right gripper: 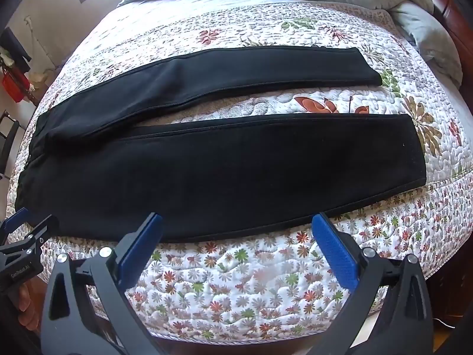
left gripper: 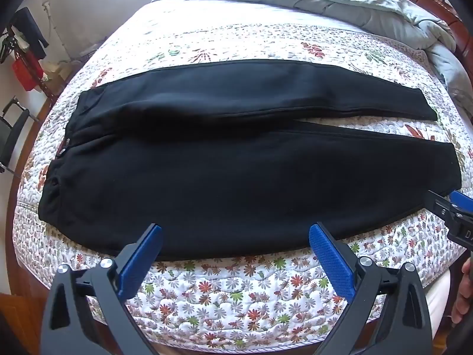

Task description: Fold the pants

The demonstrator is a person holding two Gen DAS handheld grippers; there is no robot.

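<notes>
Black pants (left gripper: 236, 171) lie spread flat across a floral quilted bed (left gripper: 236, 290), waistband to the left, both legs running right with a narrow gap between them. They also show in the right wrist view (right gripper: 221, 171). My left gripper (left gripper: 235, 232) is open and empty, hovering at the near edge of the near leg. My right gripper (right gripper: 236, 222) is open and empty, also at the near edge of that leg, further toward the cuffs. The right gripper shows at the right edge of the left wrist view (left gripper: 443, 204); the left gripper shows at the left edge of the right wrist view (right gripper: 32, 222).
A rumpled pale grey duvet (left gripper: 369, 9) is bunched at the far right of the bed by a wooden headboard (left gripper: 461, 29). Left of the bed stand a rack with a red item (left gripper: 26, 71) and a black chair (left gripper: 11, 133).
</notes>
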